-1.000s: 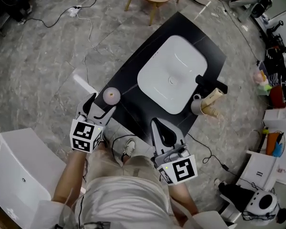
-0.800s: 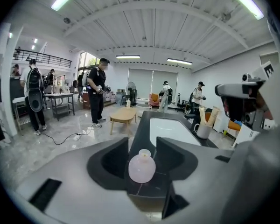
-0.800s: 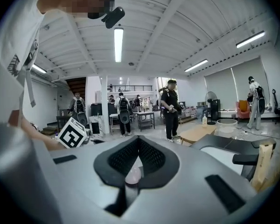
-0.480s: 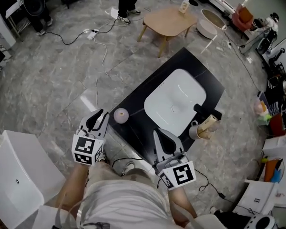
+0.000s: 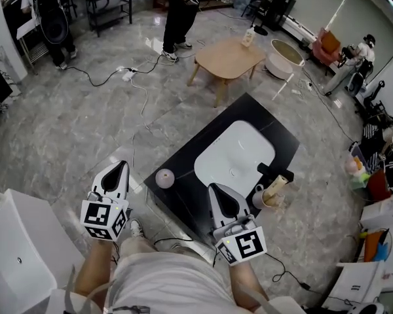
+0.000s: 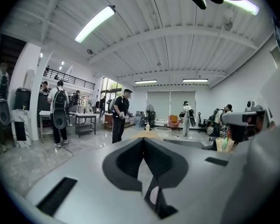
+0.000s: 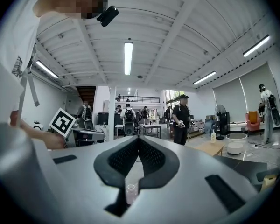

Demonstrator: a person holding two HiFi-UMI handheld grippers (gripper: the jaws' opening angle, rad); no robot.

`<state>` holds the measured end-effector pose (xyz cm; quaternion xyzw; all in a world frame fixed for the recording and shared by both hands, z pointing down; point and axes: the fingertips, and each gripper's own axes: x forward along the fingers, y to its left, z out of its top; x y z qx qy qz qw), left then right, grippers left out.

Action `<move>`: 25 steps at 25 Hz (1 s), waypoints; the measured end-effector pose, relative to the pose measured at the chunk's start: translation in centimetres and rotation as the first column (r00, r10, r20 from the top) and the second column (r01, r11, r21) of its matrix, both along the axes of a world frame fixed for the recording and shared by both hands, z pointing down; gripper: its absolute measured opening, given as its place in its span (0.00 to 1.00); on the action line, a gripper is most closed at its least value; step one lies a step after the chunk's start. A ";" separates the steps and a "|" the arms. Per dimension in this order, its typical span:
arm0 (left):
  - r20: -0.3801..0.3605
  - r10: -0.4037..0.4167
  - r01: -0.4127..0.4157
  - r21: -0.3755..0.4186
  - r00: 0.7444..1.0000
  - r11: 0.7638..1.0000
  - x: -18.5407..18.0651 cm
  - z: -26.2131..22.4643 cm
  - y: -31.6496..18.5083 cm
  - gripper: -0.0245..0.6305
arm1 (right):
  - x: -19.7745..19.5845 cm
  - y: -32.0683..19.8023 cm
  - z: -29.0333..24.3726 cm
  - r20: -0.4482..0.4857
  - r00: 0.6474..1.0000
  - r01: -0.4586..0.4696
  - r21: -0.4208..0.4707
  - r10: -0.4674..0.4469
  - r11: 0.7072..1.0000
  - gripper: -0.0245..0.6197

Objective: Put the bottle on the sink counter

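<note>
Black tabletop (image 5: 183, 159) carries a white basin (image 5: 236, 157), with a dark faucet (image 5: 275, 171) at its right edge and a cup (image 5: 261, 198) just past that. The bottle (image 5: 164, 177) stands upright on the tabletop near its left corner, beside the basin and touching neither tool; from above only its pale round top shows.

The left hand-held gripper (image 5: 120, 167) hangs over the grey floor (image 5: 65, 129), off the tabletop's left edge and apart from the bottle. Its jaws are pressed together with nothing between them, as the left gripper view shows (image 6: 143, 139).

The right hand-held gripper (image 5: 215, 188) sits over the tabletop's near edge by the basin's near corner, its jaws likewise closed and empty (image 7: 138, 137).

Farther off, a wooden table (image 5: 226, 59) stands on the floor beyond the tabletop.
</note>
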<state>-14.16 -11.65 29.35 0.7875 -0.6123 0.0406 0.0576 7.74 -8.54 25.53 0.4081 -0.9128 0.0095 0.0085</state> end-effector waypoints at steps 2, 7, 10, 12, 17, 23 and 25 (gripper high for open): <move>-0.008 -0.006 0.006 0.030 1.000 1.000 -0.6 -1.5 0.5 0.06 | 0.6 0.3 -0.5 -0.002 1.000 -0.010 0.014 0.010 1.000 0.05; -0.056 -0.013 0.018 0.096 0.998 0.995 -2.1 -5.0 1.7 0.06 | 2.2 0.9 -1.4 0.004 0.999 -0.051 0.034 0.051 0.998 0.05; -0.086 -0.015 0.025 0.122 0.996 0.992 -2.7 -6.6 2.4 0.06 | 3.1 1.0 -1.9 0.012 0.997 -0.077 0.050 0.076 0.996 0.05; -0.107 -0.015 0.030 0.142 0.994 0.989 -3.1 -7.4 2.9 0.06 | 3.4 0.9 -2.4 0.017 0.996 -0.091 0.061 0.090 0.994 0.05; -0.203 -0.041 0.071 0.142 0.978 0.987 -4.9 -8.4 4.5 0.06 | 3.6 1.2 -2.9 0.023 0.994 -0.107 0.075 0.105 0.991 0.05; -0.230 -0.064 0.098 0.142 0.971 0.985 -5.9 -8.1 6.0 0.06 | 3.1 1.7 -3.0 0.030 0.995 -0.101 0.074 0.099 0.992 0.05; -0.240 -0.071 0.104 0.131 0.968 0.986 -6.0 -7.6 6.5 0.06 | 2.8 2.0 -2.7 0.030 0.995 -0.096 0.068 0.095 0.993 0.05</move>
